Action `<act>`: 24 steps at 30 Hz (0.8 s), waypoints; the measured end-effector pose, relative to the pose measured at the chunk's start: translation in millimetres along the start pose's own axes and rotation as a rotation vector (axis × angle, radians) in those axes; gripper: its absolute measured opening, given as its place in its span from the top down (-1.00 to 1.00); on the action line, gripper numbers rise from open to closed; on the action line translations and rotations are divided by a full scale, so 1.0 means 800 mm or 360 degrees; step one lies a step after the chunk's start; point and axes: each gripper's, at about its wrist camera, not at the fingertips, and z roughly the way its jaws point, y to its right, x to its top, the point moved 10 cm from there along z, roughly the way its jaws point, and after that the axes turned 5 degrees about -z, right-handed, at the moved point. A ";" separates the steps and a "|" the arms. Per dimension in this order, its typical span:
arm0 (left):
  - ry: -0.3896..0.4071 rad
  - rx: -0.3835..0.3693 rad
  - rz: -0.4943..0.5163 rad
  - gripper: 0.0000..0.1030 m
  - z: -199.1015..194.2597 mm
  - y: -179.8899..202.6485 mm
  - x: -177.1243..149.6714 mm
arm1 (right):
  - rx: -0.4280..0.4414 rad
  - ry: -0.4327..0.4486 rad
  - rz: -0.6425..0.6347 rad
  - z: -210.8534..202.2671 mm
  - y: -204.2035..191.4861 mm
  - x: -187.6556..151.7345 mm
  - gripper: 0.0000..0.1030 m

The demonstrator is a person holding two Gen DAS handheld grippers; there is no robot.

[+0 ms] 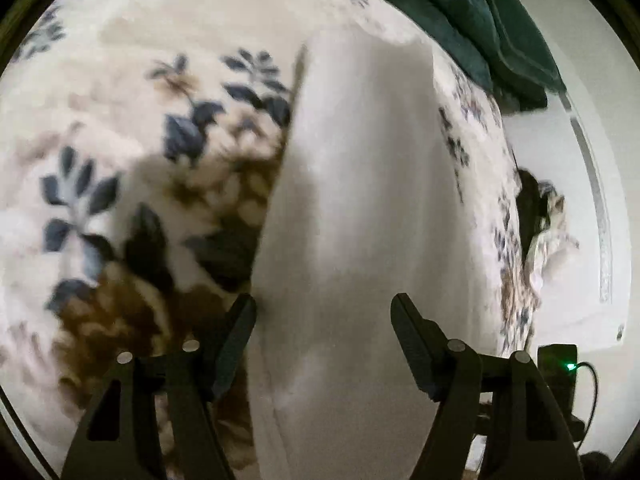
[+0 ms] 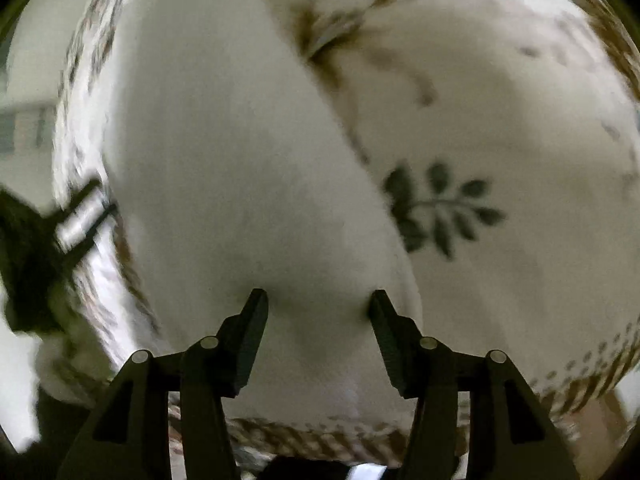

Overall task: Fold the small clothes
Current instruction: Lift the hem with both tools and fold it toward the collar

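Observation:
A plain white garment (image 1: 360, 200) lies flat as a long strip on a floral blanket (image 1: 120, 160). My left gripper (image 1: 324, 308) is open just above the garment's near end, its fingers apart over the cloth's left part, holding nothing. In the right wrist view the same white garment (image 2: 224, 180) fills the middle. My right gripper (image 2: 318, 302) is open, its fingertips close over or touching the cloth near its right edge; contact is unclear. The frames are blurred.
The floral blanket (image 2: 500, 120) covers a bed with leaf prints. Dark green bedding (image 1: 480, 20) lies at the far right corner. A white wall (image 1: 580, 160) is beyond the bed edge. A dark object (image 2: 28, 260) sits at the left of the right wrist view.

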 end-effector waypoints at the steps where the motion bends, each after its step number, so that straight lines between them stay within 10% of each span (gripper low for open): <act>1: -0.0019 0.0018 0.0008 -0.32 0.007 -0.005 -0.006 | -0.0043 -0.0031 -0.0029 0.016 -0.001 -0.002 -0.01; 8: -0.0108 0.0076 0.0014 -0.32 0.009 -0.018 -0.057 | -0.0038 -0.0055 0.0090 0.000 0.002 0.004 -0.05; 14: -0.0140 -0.0012 -0.0098 -0.32 -0.038 -0.027 -0.117 | 0.0295 0.0001 0.0135 -0.035 0.012 -0.021 -0.17; 24: -0.0277 -0.0424 -0.0394 -0.35 -0.010 -0.050 -0.200 | 0.1008 -0.0173 0.0144 0.064 0.011 -0.033 -0.43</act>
